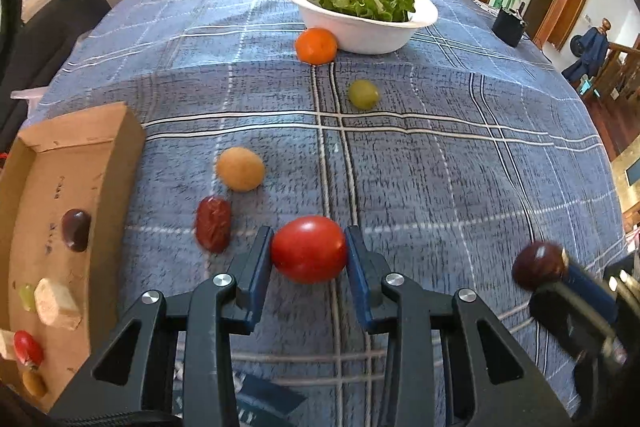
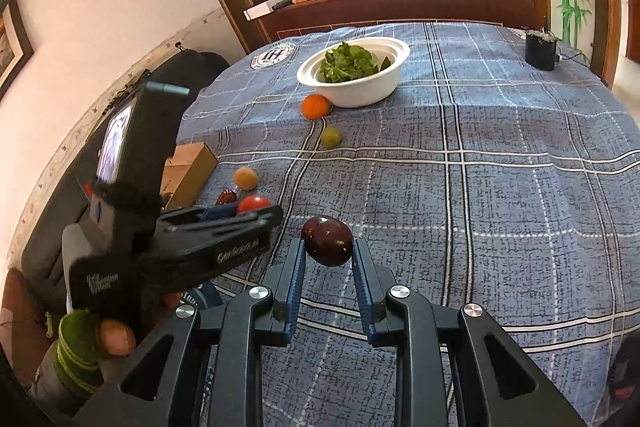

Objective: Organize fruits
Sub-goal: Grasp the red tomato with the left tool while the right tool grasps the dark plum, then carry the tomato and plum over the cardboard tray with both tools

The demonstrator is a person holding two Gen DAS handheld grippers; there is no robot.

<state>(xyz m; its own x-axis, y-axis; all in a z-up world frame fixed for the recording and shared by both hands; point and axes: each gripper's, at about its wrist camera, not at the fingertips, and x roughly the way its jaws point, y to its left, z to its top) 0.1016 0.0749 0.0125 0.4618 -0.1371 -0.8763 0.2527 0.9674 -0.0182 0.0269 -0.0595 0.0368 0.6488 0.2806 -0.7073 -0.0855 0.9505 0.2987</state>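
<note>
In the left wrist view a red tomato (image 1: 309,249) sits low over the blue checked cloth between the blue pads of my left gripper (image 1: 308,233), and both pads touch its sides. My right gripper (image 2: 329,245) is shut on a dark purple fruit (image 2: 327,241) and holds it above the cloth; the same fruit (image 1: 538,265) shows at the right edge of the left wrist view. A cardboard tray (image 1: 80,147) at the left holds a dark grape (image 1: 76,230), a small red tomato (image 1: 27,347) and a few other pieces.
Loose on the cloth lie a red date (image 1: 213,224), a tan round fruit (image 1: 240,169), a green grape (image 1: 363,93) and an orange (image 1: 316,45). Behind the orange stands a white bowl (image 1: 360,35) of lettuce. A black box (image 1: 508,27) stands at the far right.
</note>
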